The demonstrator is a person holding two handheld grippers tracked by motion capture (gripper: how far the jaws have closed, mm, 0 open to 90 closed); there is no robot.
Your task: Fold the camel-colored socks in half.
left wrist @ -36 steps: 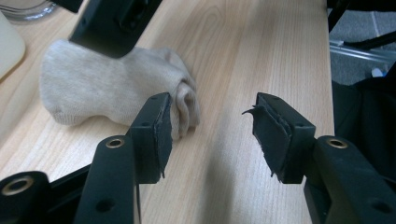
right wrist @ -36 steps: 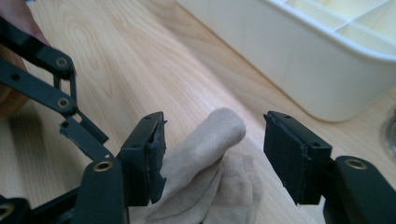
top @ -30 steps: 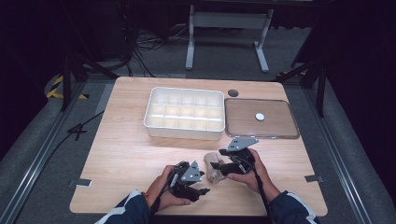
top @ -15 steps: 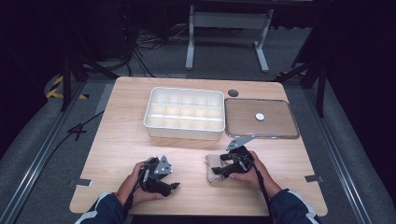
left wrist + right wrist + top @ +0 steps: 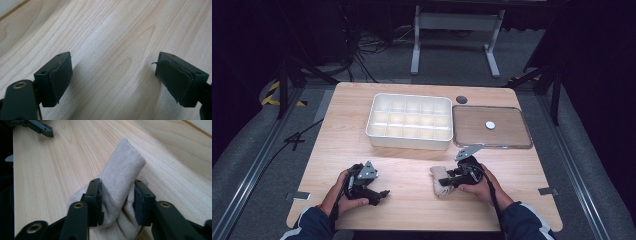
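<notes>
Sock [image 5: 120,185] pinched btwn right jaws.

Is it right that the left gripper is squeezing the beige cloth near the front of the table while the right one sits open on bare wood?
Not quite: the sides are swapped. The right gripper view shows the right gripper with its jaws, which have just been closing, pressed on the beige cloth. The left gripper view shows the left gripper open over bare table.

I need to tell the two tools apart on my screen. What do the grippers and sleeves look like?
Both the left gripper and the right gripper are black, each topped by a grey three-cornered plate, with a black cable. The fingers carry dark rubber pads. The sleeves are dark blue; the right one has a white stripe.
</notes>
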